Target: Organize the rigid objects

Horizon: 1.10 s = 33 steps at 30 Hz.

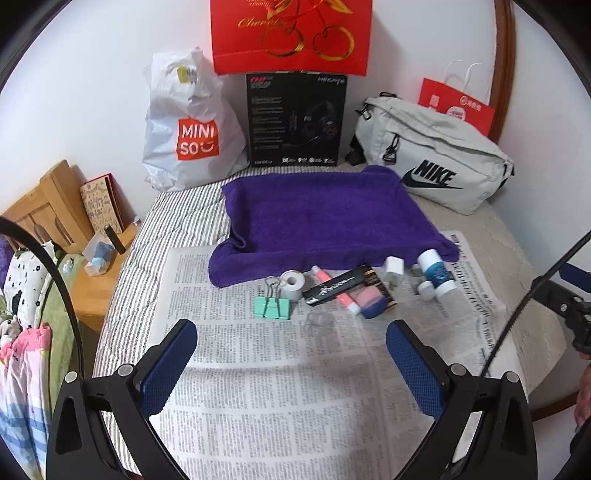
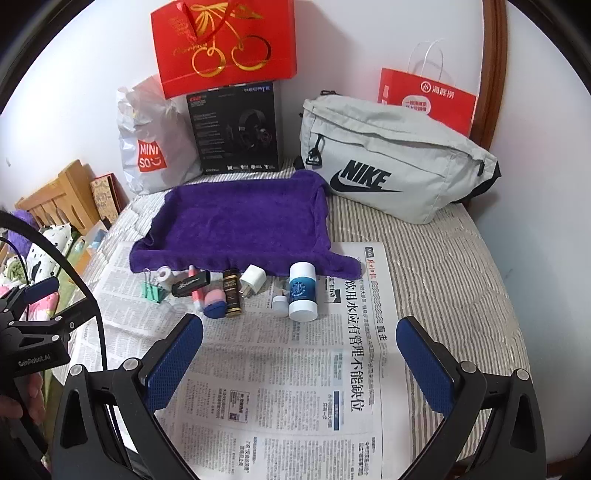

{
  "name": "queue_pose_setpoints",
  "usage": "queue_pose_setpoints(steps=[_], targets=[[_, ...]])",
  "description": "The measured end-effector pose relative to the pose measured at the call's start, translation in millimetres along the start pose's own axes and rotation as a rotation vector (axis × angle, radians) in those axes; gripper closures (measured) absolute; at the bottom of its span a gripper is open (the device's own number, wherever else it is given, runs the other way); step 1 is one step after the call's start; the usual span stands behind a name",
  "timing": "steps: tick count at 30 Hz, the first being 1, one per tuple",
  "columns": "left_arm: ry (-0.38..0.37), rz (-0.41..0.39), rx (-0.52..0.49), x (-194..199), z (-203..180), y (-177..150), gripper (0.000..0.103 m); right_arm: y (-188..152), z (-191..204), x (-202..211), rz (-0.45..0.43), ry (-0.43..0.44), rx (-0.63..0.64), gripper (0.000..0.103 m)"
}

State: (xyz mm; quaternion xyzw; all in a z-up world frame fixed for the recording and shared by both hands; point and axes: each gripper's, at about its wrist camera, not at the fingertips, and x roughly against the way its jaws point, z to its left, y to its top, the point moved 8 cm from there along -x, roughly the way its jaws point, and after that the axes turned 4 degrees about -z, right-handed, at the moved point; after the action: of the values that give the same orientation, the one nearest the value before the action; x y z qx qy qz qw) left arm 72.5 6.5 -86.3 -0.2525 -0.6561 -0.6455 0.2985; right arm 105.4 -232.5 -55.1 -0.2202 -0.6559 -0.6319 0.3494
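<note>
A row of small objects lies on a newspaper (image 1: pixel 258 369) in front of a purple towel (image 1: pixel 321 218): a green binder clip (image 1: pixel 272 307), a tape roll (image 1: pixel 292 285), a black stick (image 1: pixel 334 286), a pink tube (image 1: pixel 334 290), a white charger plug (image 1: pixel 394 268) and a blue-and-white bottle (image 1: pixel 436 273). In the right wrist view the bottle (image 2: pixel 303 291), plug (image 2: pixel 253 278) and clip (image 2: pixel 153 292) show too. My left gripper (image 1: pixel 291 369) is open and empty, short of the row. My right gripper (image 2: pixel 299 363) is open and empty, short of the bottle.
Along the back wall stand a white Miniso bag (image 1: pixel 192 125), a black headset box (image 1: pixel 295 118), a red gift bag (image 1: pixel 291 33) and a grey Nike bag (image 1: pixel 432 158). A wooden nightstand (image 1: pixel 92 280) sits at the left. The bed has striped bedding (image 2: pixel 443 266).
</note>
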Motion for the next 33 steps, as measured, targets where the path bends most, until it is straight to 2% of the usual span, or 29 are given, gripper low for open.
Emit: queue_pose_setpoints(steps=[10, 16, 23, 33], targets=[[0.043, 0.072, 0.014, -58.1, 28.8, -18.1, 0.0, -8.6, 1.0, -42.4, 0.066, 0.012, 0.005, 0.0], [0.061, 0.106, -0.036, -94.9, 39.6, -25.8, 0.001, -23.4, 2.1, -68.0, 0.127, 0.003, 0.026, 0.0], [0.007, 0.128, -0.053, -128.3, 37.7, -26.5, 0.007, -38.5, -6.5, -91.0, 0.18, -0.014, 0.008, 0.0], [-0.047, 0.123, -0.056, -153.5, 30.6, -28.5, 0.014, -50.3, -17.4, -108.7, 0.227, -0.05, 0.004, 0.0]])
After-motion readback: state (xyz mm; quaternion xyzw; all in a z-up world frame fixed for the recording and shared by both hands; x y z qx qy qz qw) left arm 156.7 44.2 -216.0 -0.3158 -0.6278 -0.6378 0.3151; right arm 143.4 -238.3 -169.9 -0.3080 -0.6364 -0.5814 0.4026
